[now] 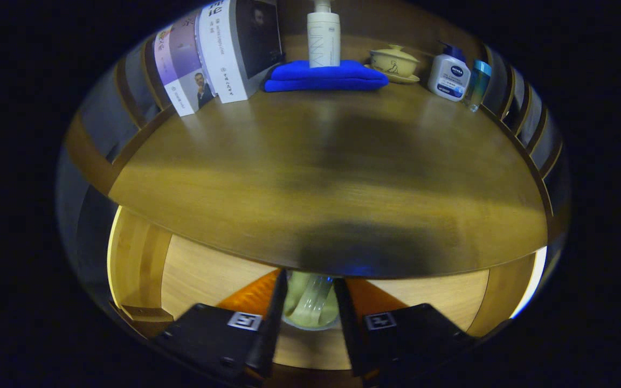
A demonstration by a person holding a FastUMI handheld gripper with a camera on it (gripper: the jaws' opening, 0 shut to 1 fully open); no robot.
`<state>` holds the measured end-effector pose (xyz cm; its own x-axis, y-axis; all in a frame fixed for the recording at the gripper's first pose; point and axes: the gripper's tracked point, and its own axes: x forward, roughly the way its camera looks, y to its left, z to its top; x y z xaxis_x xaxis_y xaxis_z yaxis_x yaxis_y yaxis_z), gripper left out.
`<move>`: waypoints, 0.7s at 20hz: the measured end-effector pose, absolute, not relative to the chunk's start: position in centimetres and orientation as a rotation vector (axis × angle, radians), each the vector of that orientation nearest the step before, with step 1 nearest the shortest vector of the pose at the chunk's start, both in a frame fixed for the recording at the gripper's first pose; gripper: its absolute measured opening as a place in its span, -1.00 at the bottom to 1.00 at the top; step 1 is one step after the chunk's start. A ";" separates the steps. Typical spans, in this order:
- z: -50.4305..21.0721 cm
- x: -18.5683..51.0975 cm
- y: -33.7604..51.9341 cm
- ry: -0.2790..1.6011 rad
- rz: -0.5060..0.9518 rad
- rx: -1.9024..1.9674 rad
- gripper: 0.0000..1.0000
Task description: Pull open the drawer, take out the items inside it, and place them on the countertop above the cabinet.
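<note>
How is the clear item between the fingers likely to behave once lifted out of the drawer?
The clear item looks smooth and glossy, so probably slippery in the gripper. Its see-through body suggests it is light, perhaps fragile. It seems rounded, so it may roll on the countertop.

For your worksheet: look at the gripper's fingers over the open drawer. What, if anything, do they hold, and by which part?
The fingers clamp a pale translucent bottle by its sides, gripper just below the countertop edge.

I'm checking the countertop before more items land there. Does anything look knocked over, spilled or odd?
Nothing stands out. The books lean at the back, and the pump bottle stands upright on the folded blue towel. The gripper holds a pale bottle over the open drawer.
</note>
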<state>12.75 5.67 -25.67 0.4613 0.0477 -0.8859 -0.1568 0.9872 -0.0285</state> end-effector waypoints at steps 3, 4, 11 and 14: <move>-25.3 13.2 5.5 1.056 0.139 -0.120 -0.16; -25.1 12.6 5.6 1.048 0.147 -0.120 -0.37; -22.9 9.4 7.0 1.017 0.266 -0.073 -0.73; -21.3 6.8 8.0 1.007 0.346 -0.073 -0.73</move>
